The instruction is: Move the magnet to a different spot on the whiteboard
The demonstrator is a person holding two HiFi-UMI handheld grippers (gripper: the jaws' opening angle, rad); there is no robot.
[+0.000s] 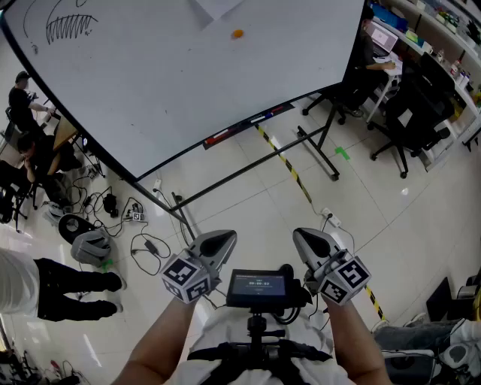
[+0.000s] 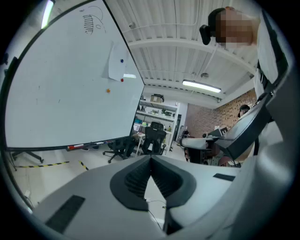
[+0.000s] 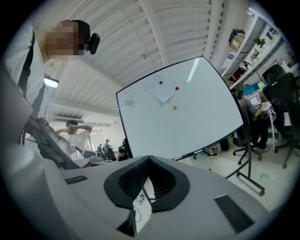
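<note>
The whiteboard (image 1: 188, 83) stands ahead of me on a wheeled stand. A small orange magnet (image 1: 237, 33) sticks to it below a sheet of paper (image 1: 214, 7). In the left gripper view the orange magnet (image 2: 108, 90) sits under a red magnet (image 2: 123, 80) and a blue magnet (image 2: 122, 60) that pin the paper (image 2: 115, 68). The right gripper view shows the same orange magnet (image 3: 175, 108). My left gripper (image 1: 218, 242) and right gripper (image 1: 310, 239) are held close to my body, far from the board. Both are shut with nothing between the tips, as the left gripper (image 2: 150, 158) and right gripper (image 3: 149, 158) show in their own views.
Markers lie in the board's tray (image 1: 248, 125). The stand's black legs (image 1: 319, 154) and yellow-black floor tape (image 1: 289, 167) lie between me and the board. Cables (image 1: 128, 214) and seated people (image 1: 26, 150) are at the left, office chairs (image 1: 409, 124) and desks at the right.
</note>
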